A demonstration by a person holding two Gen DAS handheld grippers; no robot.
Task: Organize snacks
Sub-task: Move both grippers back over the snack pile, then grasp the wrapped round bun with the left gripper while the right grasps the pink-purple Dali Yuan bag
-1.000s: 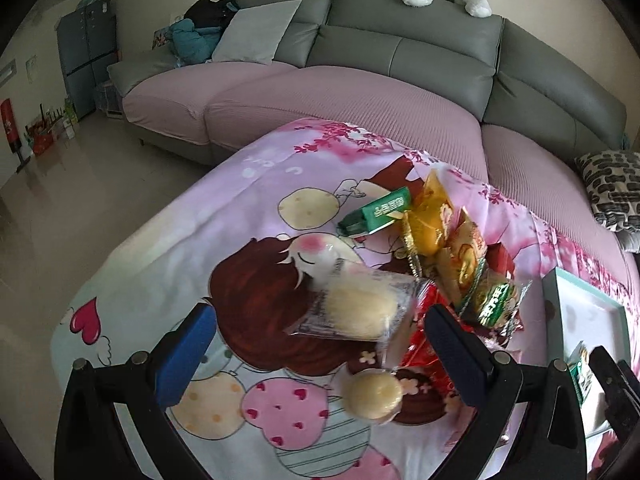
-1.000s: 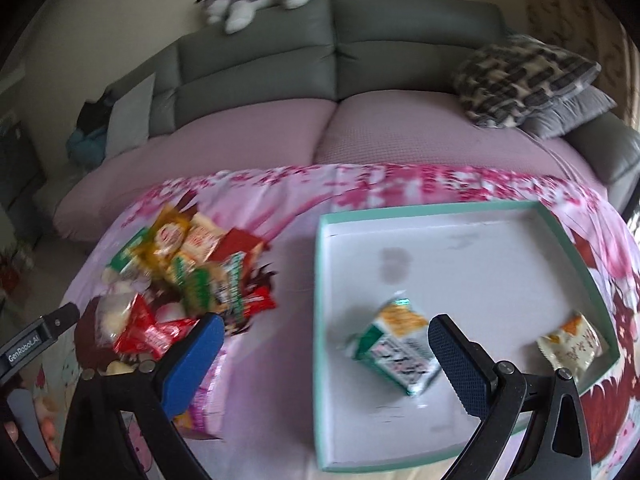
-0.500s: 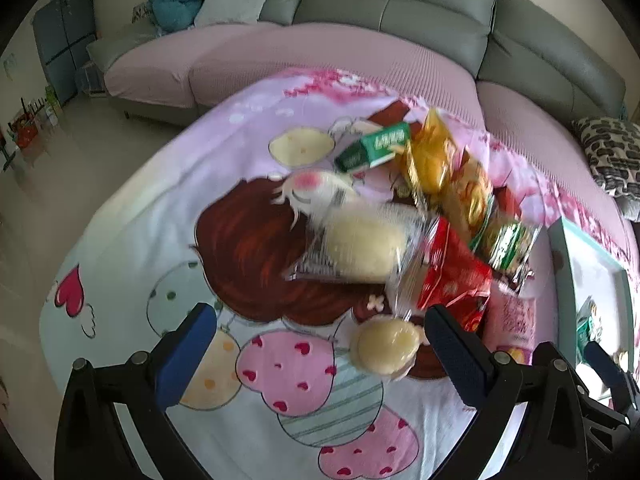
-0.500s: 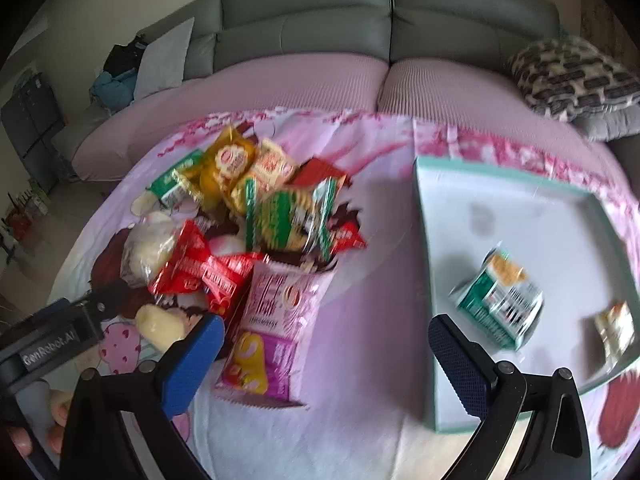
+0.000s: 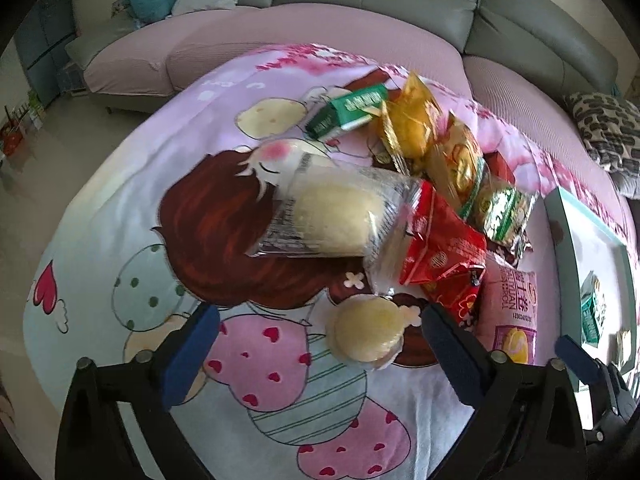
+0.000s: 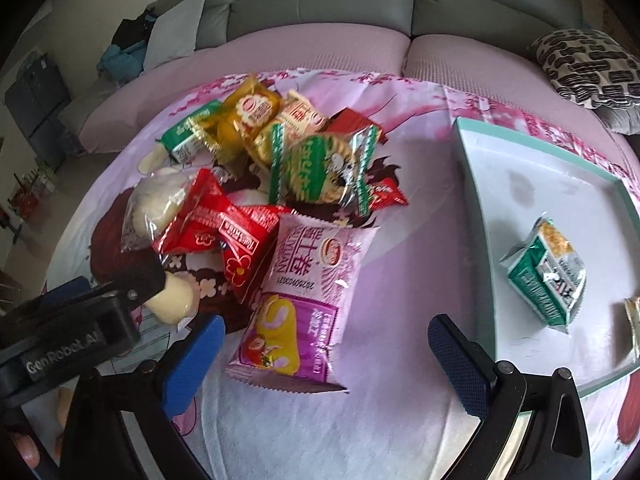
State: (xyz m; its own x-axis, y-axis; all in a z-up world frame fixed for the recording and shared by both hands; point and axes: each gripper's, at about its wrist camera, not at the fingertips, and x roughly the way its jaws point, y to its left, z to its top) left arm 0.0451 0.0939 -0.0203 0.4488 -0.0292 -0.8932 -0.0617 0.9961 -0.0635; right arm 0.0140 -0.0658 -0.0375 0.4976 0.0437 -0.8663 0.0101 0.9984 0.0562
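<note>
A pile of snack packets lies on the cartoon-print cloth. My left gripper point(image 5: 320, 344) is open and empty, just short of a small round bun point(image 5: 368, 334); a bigger wrapped bun point(image 5: 332, 216) and red packets point(image 5: 436, 240) lie beyond. My right gripper point(image 6: 326, 354) is open and empty over a pink and purple cake packet point(image 6: 308, 300). A teal-rimmed white tray point(image 6: 480, 240) at the right holds a green packet point(image 6: 546, 276) and another at its edge point(image 6: 632, 320).
A green striped noodle packet point(image 6: 320, 168), yellow packets point(image 6: 248, 116) and a green box point(image 5: 352, 114) lie at the pile's far side. A grey and pink sofa point(image 5: 320, 20) curves behind the table. The left gripper's body point(image 6: 68, 328) shows at the right wrist view's lower left.
Both grippers moved forward and down toward the pile. The right gripper swung left from over the tray to over the pink and purple packet. Both stayed open.
</note>
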